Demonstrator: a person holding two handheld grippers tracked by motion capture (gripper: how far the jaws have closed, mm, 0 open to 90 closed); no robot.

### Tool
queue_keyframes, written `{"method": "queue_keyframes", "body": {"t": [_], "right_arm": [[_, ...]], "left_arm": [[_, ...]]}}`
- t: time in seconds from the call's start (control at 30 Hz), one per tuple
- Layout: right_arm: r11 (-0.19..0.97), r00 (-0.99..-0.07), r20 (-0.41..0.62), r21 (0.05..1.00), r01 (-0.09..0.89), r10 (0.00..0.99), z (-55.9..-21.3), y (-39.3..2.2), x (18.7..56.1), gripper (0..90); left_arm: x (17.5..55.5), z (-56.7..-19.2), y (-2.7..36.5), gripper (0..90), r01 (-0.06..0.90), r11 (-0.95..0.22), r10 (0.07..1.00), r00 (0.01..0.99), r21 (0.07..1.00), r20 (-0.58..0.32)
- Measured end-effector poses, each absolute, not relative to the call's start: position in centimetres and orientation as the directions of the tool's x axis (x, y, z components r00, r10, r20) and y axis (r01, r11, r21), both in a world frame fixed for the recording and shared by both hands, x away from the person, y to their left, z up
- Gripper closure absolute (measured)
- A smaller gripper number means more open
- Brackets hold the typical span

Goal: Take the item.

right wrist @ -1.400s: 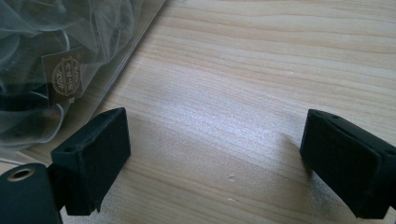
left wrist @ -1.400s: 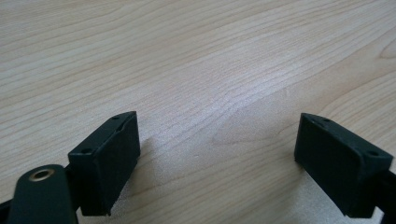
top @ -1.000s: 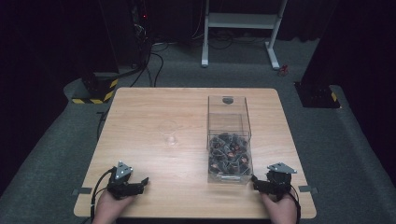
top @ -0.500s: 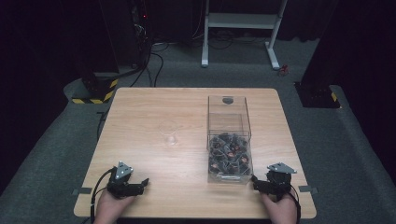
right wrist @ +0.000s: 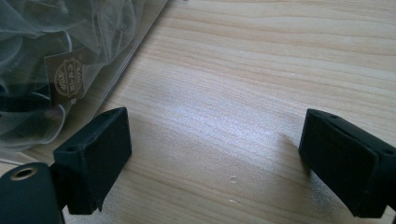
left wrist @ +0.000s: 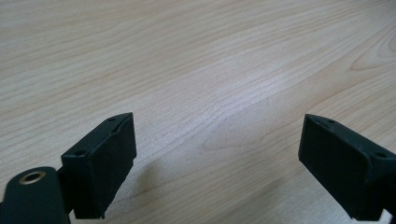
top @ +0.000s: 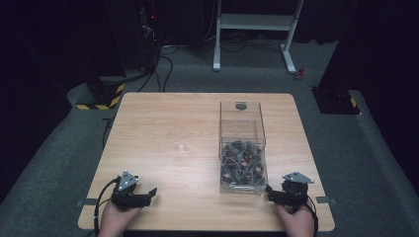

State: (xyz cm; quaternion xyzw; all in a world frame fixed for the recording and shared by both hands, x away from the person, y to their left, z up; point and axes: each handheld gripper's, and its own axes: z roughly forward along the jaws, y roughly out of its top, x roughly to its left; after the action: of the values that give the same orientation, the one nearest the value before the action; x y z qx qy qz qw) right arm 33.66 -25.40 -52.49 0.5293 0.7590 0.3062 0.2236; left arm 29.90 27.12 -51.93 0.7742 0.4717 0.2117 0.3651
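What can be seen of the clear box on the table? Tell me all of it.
The box is a tall, clear, plastic-looking container with straight walls, standing upright on the right half of the wooden table. Its lower part holds a pile of small dark packets in filmy wrapping; the upper part is empty. A dark round mark shows near its far top edge. The right tool sits just off its near right corner, jaws open, apparently not touching it.

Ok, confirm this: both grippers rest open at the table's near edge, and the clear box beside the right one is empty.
Not empty. The high view shows the clear box holding small dark packets. The left gripper and right gripper are open at the table's near edge.
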Motion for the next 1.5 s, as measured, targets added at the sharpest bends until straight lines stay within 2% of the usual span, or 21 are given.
{"method": "queue_keyframes", "body": {"t": [0.53, 0.93, 1.2, 1.5], "right_arm": [[0.253, -0.340, -0.015, 0.702, 0.666, 0.940, -52.5, -25.4, 33.7, 9.1], [0.252, -0.340, -0.015, 0.702, 0.666, 0.940, -52.5, -25.4, 33.7, 9.1], [0.252, -0.341, -0.014, 0.702, 0.666, 0.940, -52.5, -25.4, 33.7, 9.1], [0.251, -0.340, -0.012, 0.701, 0.668, 0.940, -52.5, -25.4, 33.7, 9.1]], "left_arm": [[29.7, -51.3, 26.7, 12.7, 0.541, -0.306, 0.868, 0.496, 0.783, -0.003], [30.2, -50.5, 25.3, 13.0, 0.529, -0.285, 0.838, 0.543, 0.799, -0.060], [30.4, -49.9, 25.2, 13.8, 0.514, -0.312, 0.826, 0.562, 0.799, -0.039], [30.5, -48.5, 24.7, 14.5, 0.498, -0.285, 0.823, 0.565, 0.819, -0.057]]}}
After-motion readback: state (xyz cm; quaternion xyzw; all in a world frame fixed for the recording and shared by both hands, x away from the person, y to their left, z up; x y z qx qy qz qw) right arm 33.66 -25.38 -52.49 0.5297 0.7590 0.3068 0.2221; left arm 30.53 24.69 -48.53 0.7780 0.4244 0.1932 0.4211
